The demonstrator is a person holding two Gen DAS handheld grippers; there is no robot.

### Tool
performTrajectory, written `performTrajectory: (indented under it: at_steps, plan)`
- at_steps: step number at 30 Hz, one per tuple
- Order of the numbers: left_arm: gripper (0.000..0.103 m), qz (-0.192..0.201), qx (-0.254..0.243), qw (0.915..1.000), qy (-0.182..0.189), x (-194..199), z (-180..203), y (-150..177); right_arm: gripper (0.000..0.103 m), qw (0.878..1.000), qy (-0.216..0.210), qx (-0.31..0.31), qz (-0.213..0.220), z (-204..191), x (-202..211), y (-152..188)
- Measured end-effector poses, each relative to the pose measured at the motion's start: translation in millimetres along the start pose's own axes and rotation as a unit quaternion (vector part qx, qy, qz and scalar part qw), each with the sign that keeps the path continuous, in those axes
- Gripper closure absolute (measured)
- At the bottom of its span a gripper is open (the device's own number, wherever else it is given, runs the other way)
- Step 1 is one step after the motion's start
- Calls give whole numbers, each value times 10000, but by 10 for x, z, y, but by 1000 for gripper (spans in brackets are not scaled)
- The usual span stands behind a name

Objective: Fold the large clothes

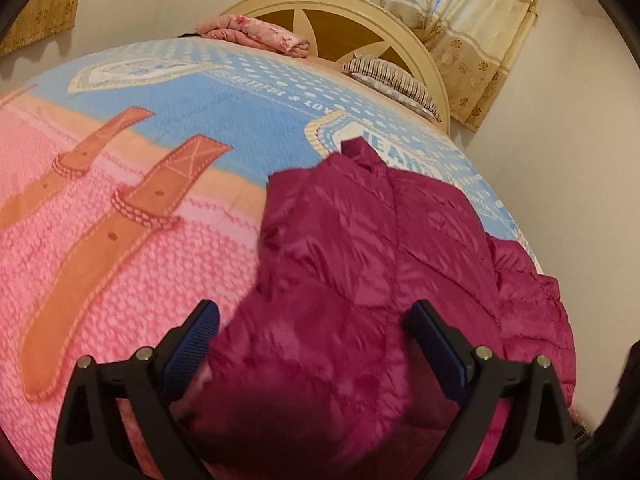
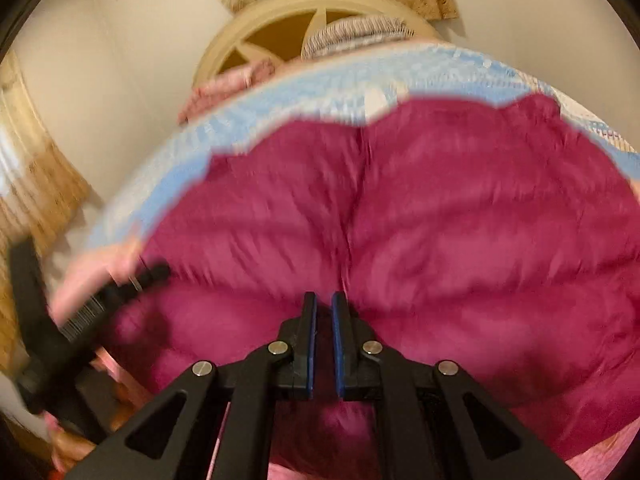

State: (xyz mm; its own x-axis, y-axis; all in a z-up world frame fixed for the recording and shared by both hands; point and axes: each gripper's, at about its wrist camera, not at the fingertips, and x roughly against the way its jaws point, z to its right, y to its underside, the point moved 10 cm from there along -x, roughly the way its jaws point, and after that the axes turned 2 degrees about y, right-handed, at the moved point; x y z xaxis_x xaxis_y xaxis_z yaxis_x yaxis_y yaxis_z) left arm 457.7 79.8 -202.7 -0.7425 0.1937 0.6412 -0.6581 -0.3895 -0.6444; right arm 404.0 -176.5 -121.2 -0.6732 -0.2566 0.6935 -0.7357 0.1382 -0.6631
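A magenta quilted puffer jacket (image 1: 360,248) lies on the bed, collar towards the headboard. My left gripper (image 1: 316,312) is open, its blue pads wide apart on either side of the jacket's near part; the fabric between them is blurred. In the right wrist view the jacket (image 2: 440,220) fills most of the frame. My right gripper (image 2: 324,300) is nearly closed over the jacket's centre seam, a narrow gap between the pads; I cannot tell whether fabric is pinched. The left gripper (image 2: 132,280) shows blurred at the left of the right wrist view.
The bed has a pink and blue patterned cover (image 1: 120,208). A folded pink floral blanket (image 1: 256,34) and a striped pillow (image 1: 392,80) lie by the cream headboard (image 1: 340,4). Curtains (image 1: 480,20) hang behind. The wall runs along the bed's right side.
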Motion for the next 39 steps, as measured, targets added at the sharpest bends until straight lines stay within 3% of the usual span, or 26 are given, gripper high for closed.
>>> performTrajectory:
  at_steps: [4, 9, 11, 14, 18, 20, 24, 25, 28, 33, 39]
  plan:
    - [5, 15, -94, 9999, -57, -53, -8, -109, 96, 9989, 109, -236, 402, 91, 76, -578]
    - [5, -26, -71, 10000, 34, -126, 24, -156, 96, 9979, 433, -103, 471, 145, -220, -899]
    - [5, -62, -59, 9999, 96, -163, 49, -152, 96, 9977, 577, -131, 341, 226, -424, -874]
    - [5, -167, -48, 9992, 352, -227, 133, -131, 97, 9974, 429, -422, -396, 405, -957, -541]
    - [6, -180, 0, 9984, 532, -312, 239, -135, 97, 9978, 291, -458, -375, 438, -959, -541]
    - [25, -102, 42, 9975, 696, -302, 326, -162, 97, 9978, 289, -441, -396, 440, -959, -526]
    - [81, 34, -78, 9941, 1081, -109, 513, -243, 97, 9971, 227, -592, -413, 461, -947, -499]
    - [85, 88, -114, 9928, 1190, -30, 558, -279, 97, 9966, 180, -686, -424, 466, -947, -501]
    - [88, 245, -200, 9862, 1626, 255, 725, -392, 97, 9915, -64, -1218, -450, 495, -916, -436]
    - [88, 436, -532, 9797, 1881, 664, 1008, -483, 97, 9852, -260, -1603, -558, 278, -814, -224]
    - [88, 617, -1424, 9731, 1700, 1124, 1235, -444, 97, 9697, -1380, -1690, -1102, -707, -716, 316]
